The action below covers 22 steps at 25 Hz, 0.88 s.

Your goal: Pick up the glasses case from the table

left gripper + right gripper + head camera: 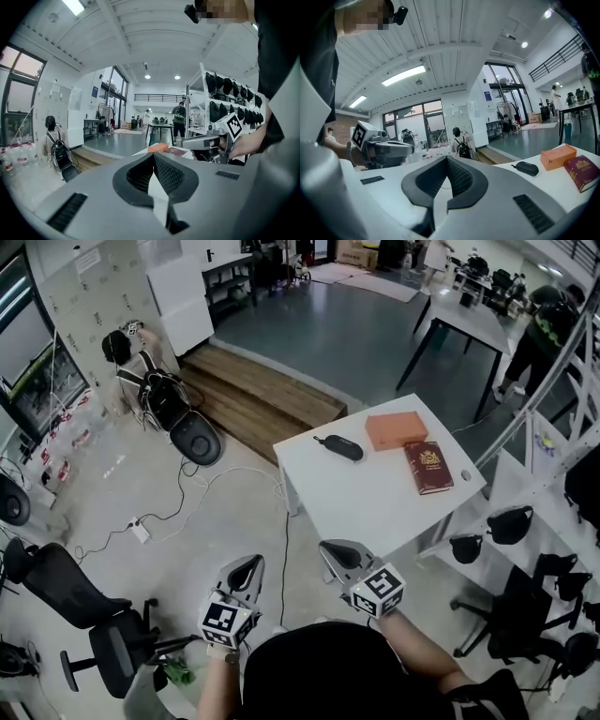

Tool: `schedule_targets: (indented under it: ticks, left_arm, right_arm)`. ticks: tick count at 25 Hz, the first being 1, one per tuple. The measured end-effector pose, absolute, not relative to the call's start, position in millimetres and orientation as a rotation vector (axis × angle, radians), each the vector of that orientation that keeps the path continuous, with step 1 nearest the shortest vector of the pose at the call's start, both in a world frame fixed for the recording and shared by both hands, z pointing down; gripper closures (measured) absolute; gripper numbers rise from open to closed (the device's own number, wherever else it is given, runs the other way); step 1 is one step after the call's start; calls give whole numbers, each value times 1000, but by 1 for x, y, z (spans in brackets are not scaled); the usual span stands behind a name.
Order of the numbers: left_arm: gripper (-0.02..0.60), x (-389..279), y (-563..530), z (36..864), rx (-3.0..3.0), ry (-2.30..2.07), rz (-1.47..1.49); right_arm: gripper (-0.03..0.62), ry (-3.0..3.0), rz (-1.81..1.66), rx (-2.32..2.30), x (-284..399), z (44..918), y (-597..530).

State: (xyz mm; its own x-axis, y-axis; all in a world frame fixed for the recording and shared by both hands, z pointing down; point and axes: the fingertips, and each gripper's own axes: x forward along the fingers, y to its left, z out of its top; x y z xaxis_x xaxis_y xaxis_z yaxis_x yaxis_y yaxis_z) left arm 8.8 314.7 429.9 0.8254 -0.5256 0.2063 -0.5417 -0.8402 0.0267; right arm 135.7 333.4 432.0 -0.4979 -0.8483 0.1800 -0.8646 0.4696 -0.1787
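1. Left tool (246, 570): held low over the floor, short of the tabletop (375, 507). Jaws pressed together at the tips, nothing between them. Marker cube at its rear.

2. Right tool (337, 552): just beside the left one, tip showing against the tabletop's near corner. Jaws pressed together, holding nothing.

3. Tabletop: white, square, set cornerwise to the person, with most of its near half bare.

4. Case (339, 447): black, oblong, lying flat near the far-left edge of the tabletop, about midway along it. Apart from both tools and untouched. It shows to the right of the jaws in the right gripper view.

5. Book (428, 467): dark red with a gold crest, flat by the far-right edge, well apart from the case.

6. Box (396, 429): orange, flat, at the far corner, between case and book and close to the book's far end.

7. Floor, left of the tabletop: black chairs (66, 596), a power strip (141, 532) with trailing cables, and a black bag (195, 437).

8. Rack (553, 456), right of the tabletop: white frame carrying black items, too small to name.

9. Step (258, 395): a wooden platform beyond the tabletop's left corner.

10. Seated person (127, 367) with a backpack at the step's left end, against white lockers.

11. Second table (464, 320), far right, with another person (534, 343) standing beside it.
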Motion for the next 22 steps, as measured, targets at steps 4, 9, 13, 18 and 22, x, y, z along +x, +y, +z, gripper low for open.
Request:
schedule_targets:
  ticks: [4, 9, 13, 18, 22]
  left_arm:
    - [563, 18, 316, 438, 2911, -865, 318]
    - [563, 12, 306, 454, 2871, -878, 363]
    - [563, -5, 271, 468, 2824, -904, 347]
    - [563, -25, 194, 484, 2784, -868, 289]
    - [563, -48, 111, 482, 2786, -822, 255]
  right_arm:
    - [566, -2689, 390, 1522, 144, 435, 331]
    - [566, -2669, 473, 1533, 147, 453, 314]
    - [566, -2650, 495, 1514, 137, 466, 283]
    - [566, -2614, 472, 1525, 114, 472, 211]
    - [566, -2582, 467, 1538, 85, 472, 134]
